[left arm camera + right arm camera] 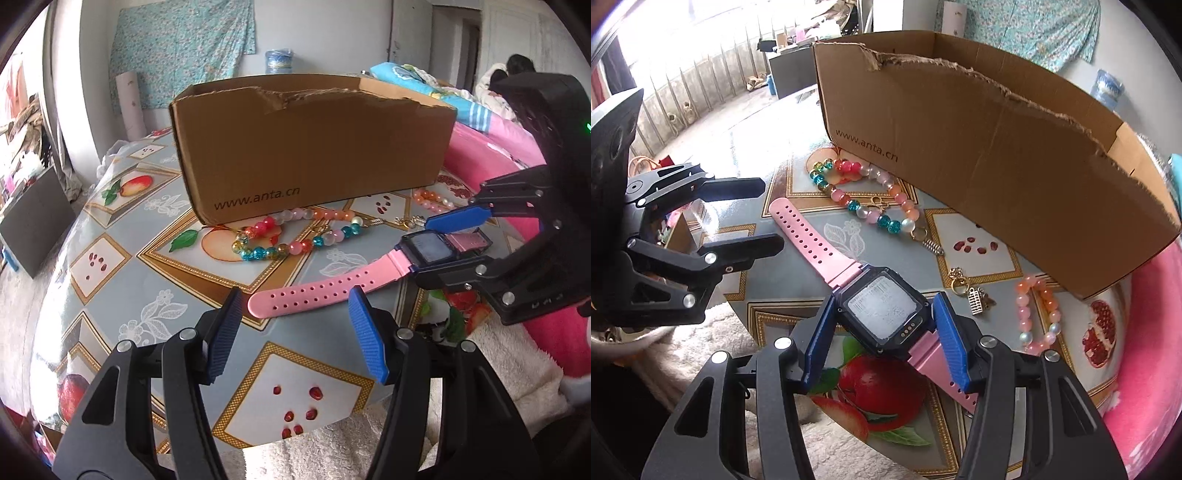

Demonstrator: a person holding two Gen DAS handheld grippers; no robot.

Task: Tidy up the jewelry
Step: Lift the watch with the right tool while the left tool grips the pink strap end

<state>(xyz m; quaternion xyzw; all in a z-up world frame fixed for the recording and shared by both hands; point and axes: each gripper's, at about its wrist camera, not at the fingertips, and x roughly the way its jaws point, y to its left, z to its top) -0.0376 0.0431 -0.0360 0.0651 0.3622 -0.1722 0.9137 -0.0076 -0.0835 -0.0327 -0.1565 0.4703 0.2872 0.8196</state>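
Note:
A pink-strapped watch [882, 314] with a dark square face lies on the round table [177, 280]. My right gripper [886, 332] is shut on the watch face, one blue pad on each side. In the left wrist view the watch [325, 288] stretches leftward from the right gripper [443, 240]. My left gripper [295, 325] is open and empty, just in front of the strap's free end. A multicoloured bead bracelet [291, 236] lies before the torn cardboard box [310, 147]. A peach bead bracelet [1038, 314] and gold charms [975, 295] lie near the box's right end.
The open-topped box [997, 147] stands at the back of the table. A white fleece cloth [509, 369] hangs at the table's near edge. Pink bedding [495, 147] lies to the right. A person [513, 70] sits far off.

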